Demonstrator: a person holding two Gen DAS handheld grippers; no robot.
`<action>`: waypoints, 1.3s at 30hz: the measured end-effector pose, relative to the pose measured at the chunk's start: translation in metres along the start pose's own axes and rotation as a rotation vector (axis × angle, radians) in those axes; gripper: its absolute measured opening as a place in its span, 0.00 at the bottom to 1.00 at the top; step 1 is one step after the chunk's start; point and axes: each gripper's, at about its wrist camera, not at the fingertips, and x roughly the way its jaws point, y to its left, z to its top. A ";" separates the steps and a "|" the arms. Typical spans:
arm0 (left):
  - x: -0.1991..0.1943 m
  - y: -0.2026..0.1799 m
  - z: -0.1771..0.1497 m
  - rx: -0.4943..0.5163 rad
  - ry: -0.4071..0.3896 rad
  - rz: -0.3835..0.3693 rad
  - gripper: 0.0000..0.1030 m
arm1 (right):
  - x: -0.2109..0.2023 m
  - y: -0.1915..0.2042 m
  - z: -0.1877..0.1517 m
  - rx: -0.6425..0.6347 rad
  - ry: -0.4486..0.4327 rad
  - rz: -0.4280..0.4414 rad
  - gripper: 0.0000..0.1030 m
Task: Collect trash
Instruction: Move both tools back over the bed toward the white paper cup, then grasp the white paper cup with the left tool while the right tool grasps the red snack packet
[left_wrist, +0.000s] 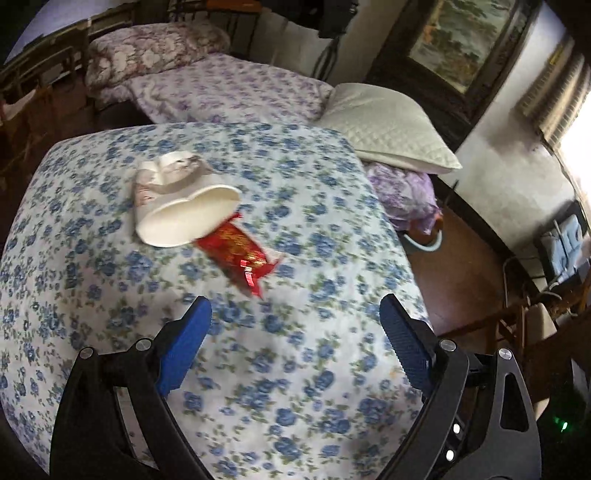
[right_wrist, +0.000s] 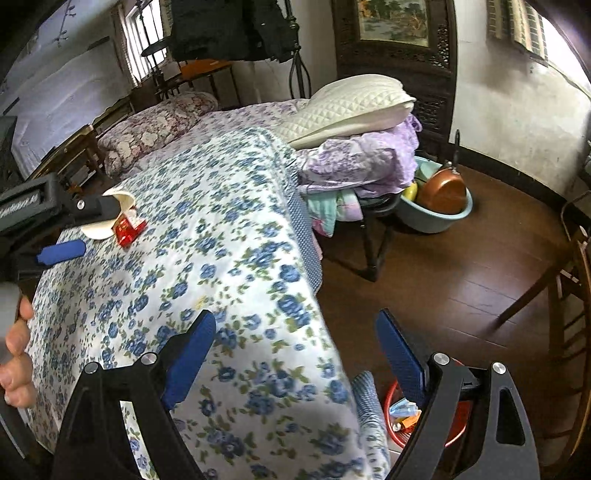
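Bed (left_wrist: 110, 295): covered with a white quilt printed in blue flowers; a quilted cream pillow (left_wrist: 388, 125) lies at its far right edge on lilac bedding.

Trash, item one: crushed white paper cup (left_wrist: 177, 206), lying on its side on the quilt, open mouth toward the camera.

Trash, item two: red foil wrapper (left_wrist: 240, 254), flat on the quilt, one end touching the cup's rim, the other end nearer the left tongs.

Left tongs (left_wrist: 295, 317): blue pads wide apart, nothing between them, above the quilt just short of the wrapper. In the right wrist view they appear at the left edge, near cup and wrapper.

Right tongs (right_wrist: 295, 332): blue pads wide apart, empty, over the near corner of the bed and the brown wooden floor (right_wrist: 461, 277).

Red bin (right_wrist: 402, 417): on the floor beside the bed, below the right tongs, scraps inside.

Blue basin (right_wrist: 439, 210): on the floor farther off, holding a copper-coloured pan.
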 end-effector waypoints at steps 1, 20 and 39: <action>0.000 0.004 0.001 -0.015 -0.001 0.006 0.86 | 0.000 0.002 -0.002 -0.011 0.001 0.001 0.84; 0.006 0.065 0.013 -0.055 -0.047 0.195 0.86 | 0.011 0.055 0.036 -0.113 -0.030 0.092 0.84; 0.033 0.085 0.030 -0.174 -0.087 0.206 0.71 | 0.008 0.049 0.031 -0.062 -0.071 0.189 0.84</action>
